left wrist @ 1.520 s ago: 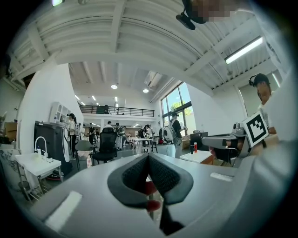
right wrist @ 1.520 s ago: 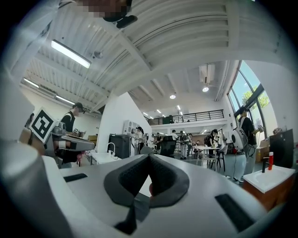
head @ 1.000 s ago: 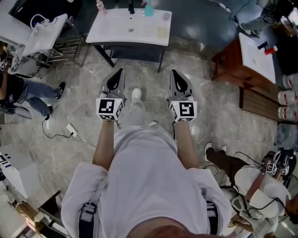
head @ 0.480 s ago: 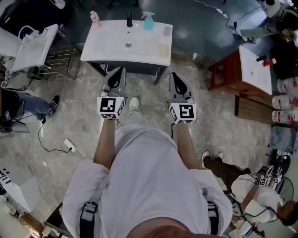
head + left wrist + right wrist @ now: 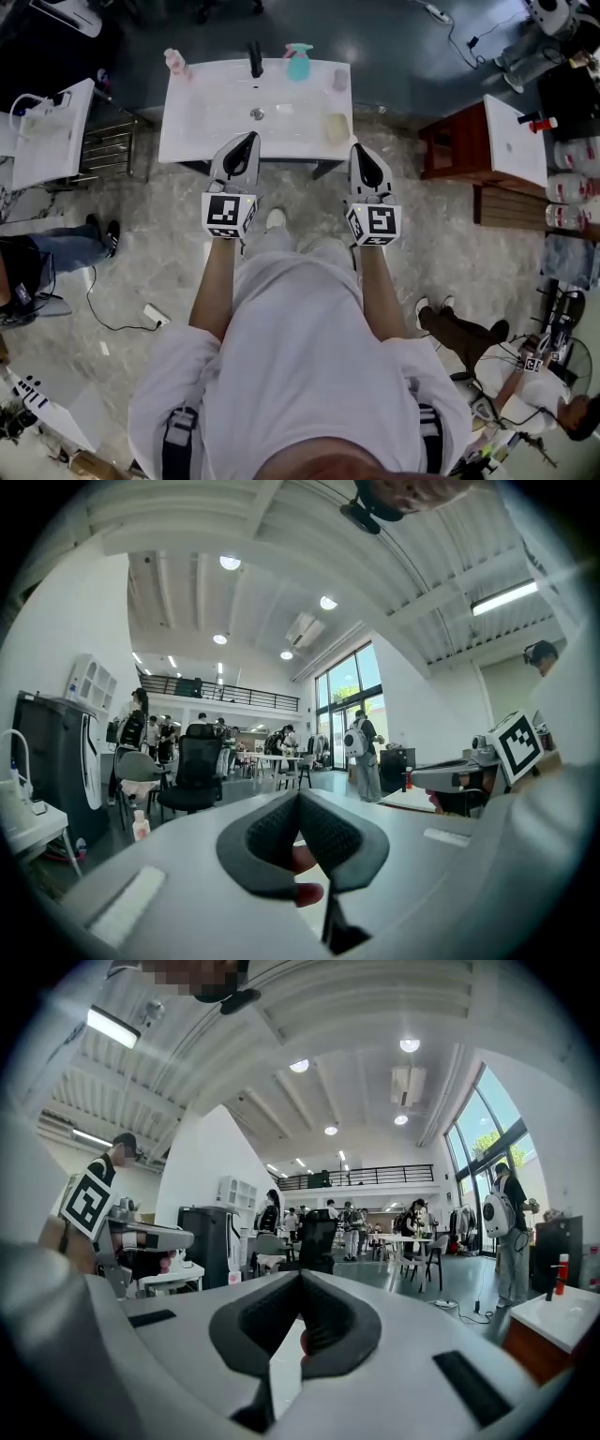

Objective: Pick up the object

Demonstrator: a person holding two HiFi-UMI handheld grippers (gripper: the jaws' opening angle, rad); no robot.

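Note:
A white sink top [image 5: 206, 122] stands on dark legs straight ahead. On it are a pink bottle [image 5: 174, 64], a black tap [image 5: 255, 58], a teal spray bottle [image 5: 299, 62], a small cup [image 5: 339, 80] and a yellowish pad [image 5: 337, 127]. My left gripper [image 5: 246, 142] is held out over the sink's front edge, shut and empty. My right gripper [image 5: 359, 151] is level with it at the sink's right front corner, also shut with nothing in it. In the gripper views the left gripper [image 5: 300, 799] and right gripper [image 5: 300, 1277] point up across the hall, their dark pads meeting.
A brown cabinet with a white top [image 5: 511, 141] stands to the right, with large bottles [image 5: 572, 155] beyond it. A second white basin [image 5: 47, 141] is on the left. A power strip [image 5: 156, 315] and cable lie on the floor. People sit at the lower right [image 5: 459, 333] and far left.
The sink has come closer in the head view. Both grippers have moved forward from above the floor to above its front edge, staying shut.

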